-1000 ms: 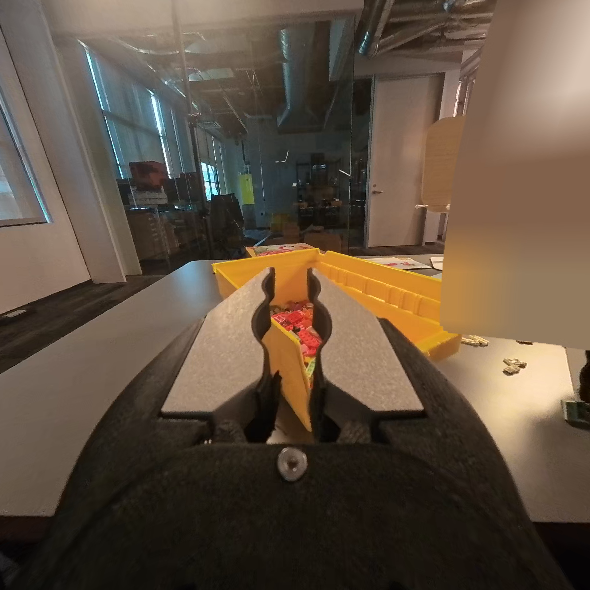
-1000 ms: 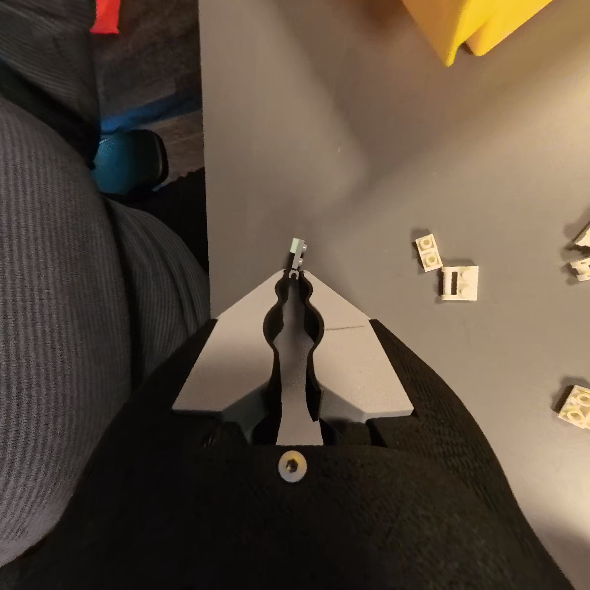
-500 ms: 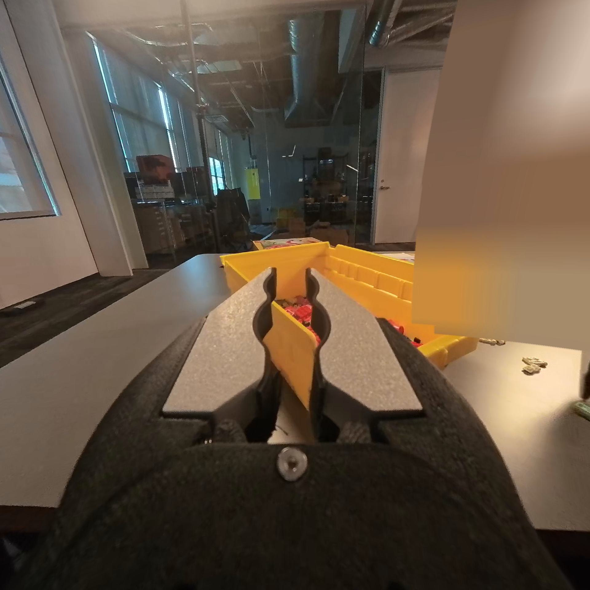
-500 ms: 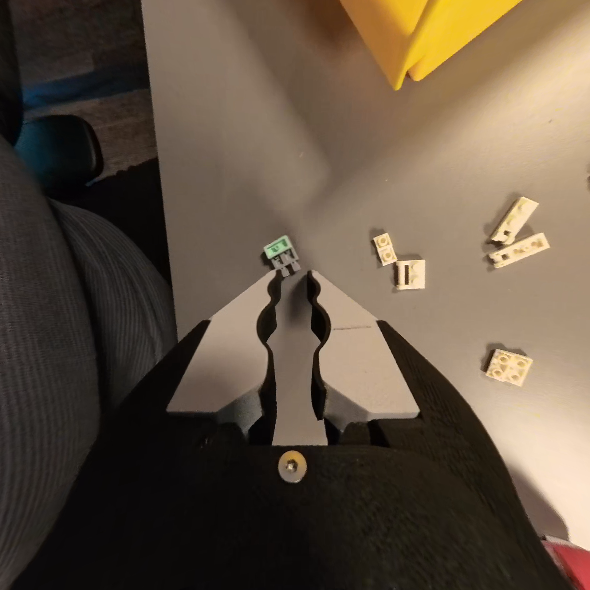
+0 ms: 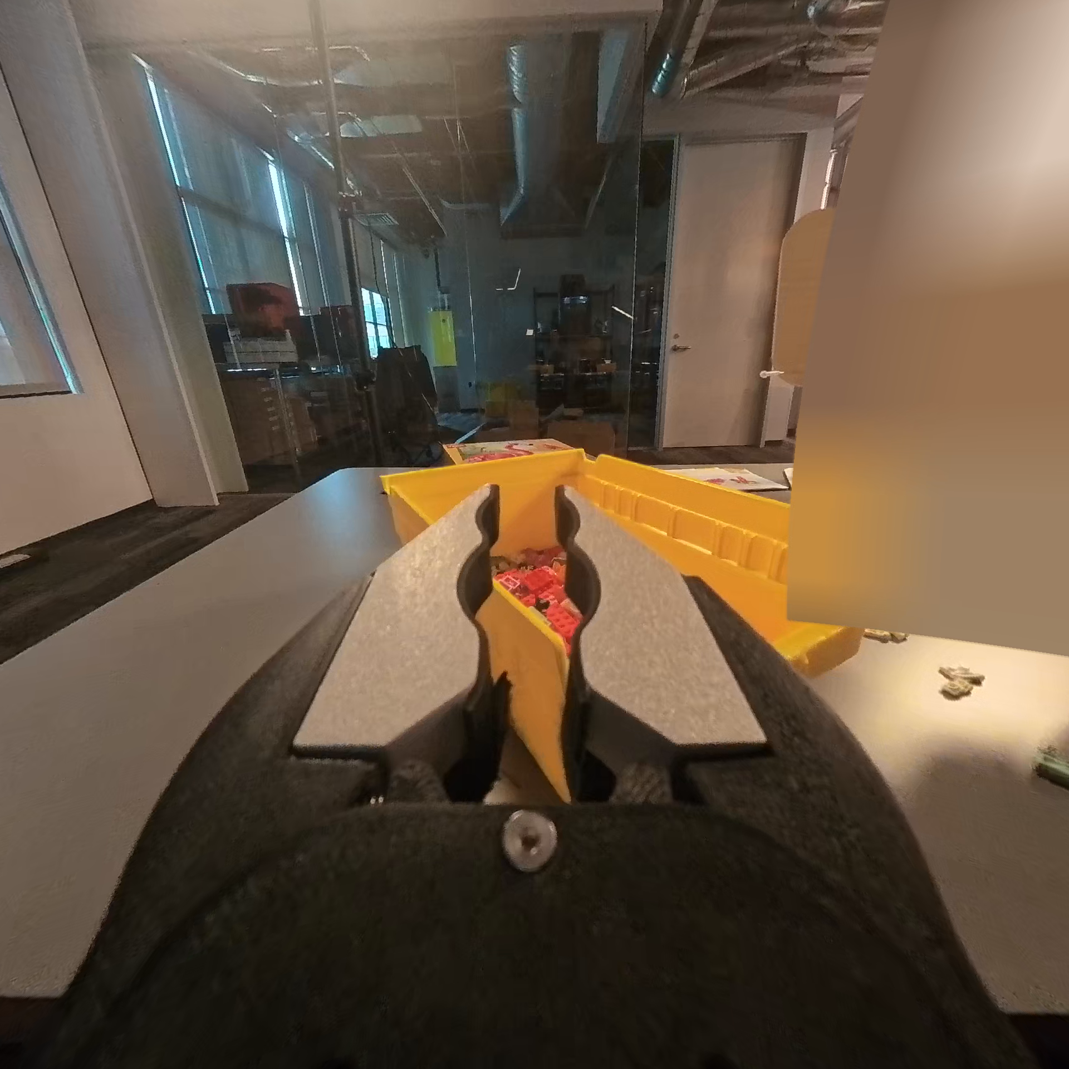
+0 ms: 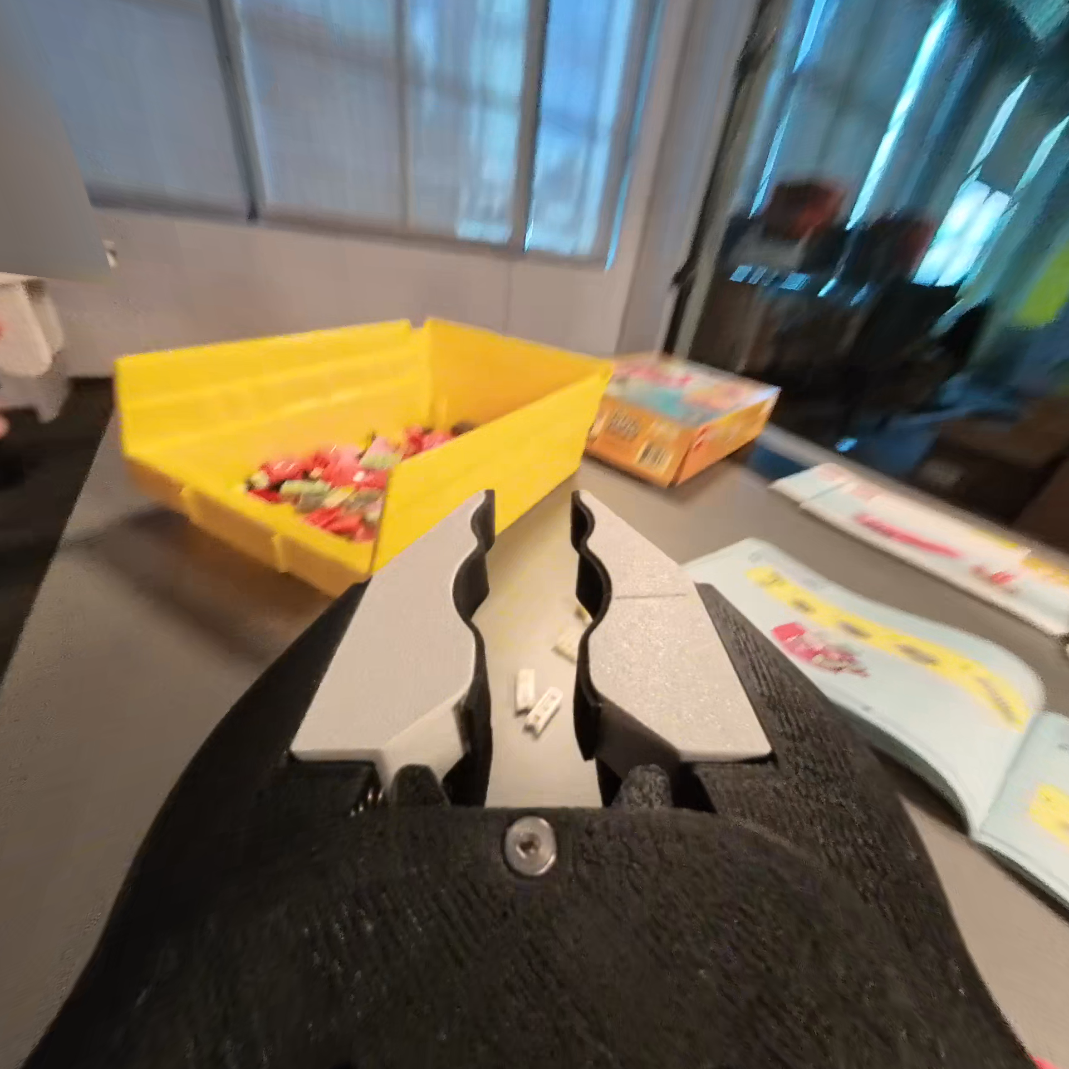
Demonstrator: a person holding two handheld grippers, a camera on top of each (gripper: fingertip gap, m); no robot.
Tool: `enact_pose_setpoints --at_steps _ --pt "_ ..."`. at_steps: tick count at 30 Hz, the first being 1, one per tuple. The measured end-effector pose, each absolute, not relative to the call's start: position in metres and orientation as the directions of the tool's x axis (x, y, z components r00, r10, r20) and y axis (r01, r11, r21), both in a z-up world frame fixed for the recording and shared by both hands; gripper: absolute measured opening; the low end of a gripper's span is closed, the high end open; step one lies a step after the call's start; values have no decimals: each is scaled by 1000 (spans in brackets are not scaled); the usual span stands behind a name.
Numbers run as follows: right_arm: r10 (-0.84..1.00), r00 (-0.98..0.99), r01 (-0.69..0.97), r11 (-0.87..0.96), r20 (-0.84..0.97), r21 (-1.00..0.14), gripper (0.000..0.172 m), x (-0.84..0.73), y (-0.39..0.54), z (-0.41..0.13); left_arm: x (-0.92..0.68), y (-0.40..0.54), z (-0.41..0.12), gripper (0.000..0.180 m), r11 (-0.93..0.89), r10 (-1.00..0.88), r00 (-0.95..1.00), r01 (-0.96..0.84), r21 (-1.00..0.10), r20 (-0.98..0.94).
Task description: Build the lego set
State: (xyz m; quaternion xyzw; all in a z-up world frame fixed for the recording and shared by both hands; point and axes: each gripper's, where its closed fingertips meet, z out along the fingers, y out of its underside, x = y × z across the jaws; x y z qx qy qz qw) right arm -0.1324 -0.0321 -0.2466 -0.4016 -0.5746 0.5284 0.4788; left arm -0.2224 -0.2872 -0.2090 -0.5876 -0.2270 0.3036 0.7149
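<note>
an office room with tall windows and a glass partition; a grey counter (image 6: 144, 636) carries a yellow bin (image 6: 491, 439) of small red and pink bricks (image 6: 330, 480). the left claw (image 5: 523, 497) is clamped on the bin's near wall. the right claw (image 6: 532, 503) stands apart with nothing between its fingers, above small white pieces (image 6: 535, 703), beside an open booklet (image 6: 925, 694).

1. Nothing in the room could be read from where I stood.
2. The orange box (image 6: 688, 416) on the counter (image 6: 173, 625) carried printing too blurred to make out.
3. The open booklet (image 6: 902, 665) had coloured print, also unreadable.
4. The flat sheets (image 6: 925, 526) farther back bore smeared marks.
5. A yellow-green sign (image 5: 442, 337) beyond the glass was too small.
</note>
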Motion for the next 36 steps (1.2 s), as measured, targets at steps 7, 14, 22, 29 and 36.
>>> enact_pose_setpoints --at_steps 7,14,22,29,36 --pt "916 -59 -296 364 398 -883 16 -122 -41 -233 -228 -245 -210 16 -53 536 844 13 -999 -17" --pt "902 -67 -334 382 426 -862 12 -119 -46 -233 -246 -185 -282 8 -710 336 942 270 -651 26" --pt "918 -87 -335 338 387 -879 10 -121 -42 -233 -257 -177 -339 10 -884 353 932 363 -295 88" --pt "935 -111 -337 283 337 -898 10 -121 -39 -232 -259 -172 -359 10 -919 350 935 356 -167 62" --pt "941 -129 -335 256 313 -907 10 -122 -39 -232 -262 -174 -359 8 -903 397 916 400 -155 49"
